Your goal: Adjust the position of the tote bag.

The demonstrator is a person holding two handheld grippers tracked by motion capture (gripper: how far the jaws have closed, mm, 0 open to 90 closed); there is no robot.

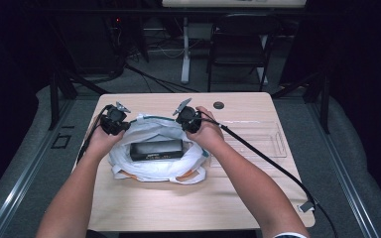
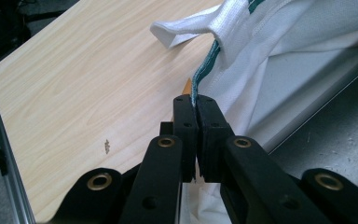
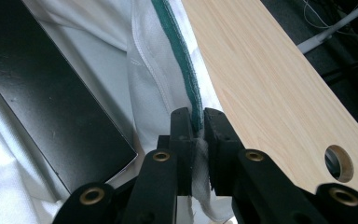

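Tools (image 2: 196,105) (image 3: 198,122) both clamp the soft white fabric bag's (image 1: 151,130) green-trimmed rim.

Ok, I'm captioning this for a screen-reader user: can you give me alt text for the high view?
A person's two grippers, left gripper and right gripper, each pinch the green-trimmed rim of a white bag on a wooden table. A black box lies on the bag between them.

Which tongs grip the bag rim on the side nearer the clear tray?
The right tongs; the clear tray lies on their side of the white bag.
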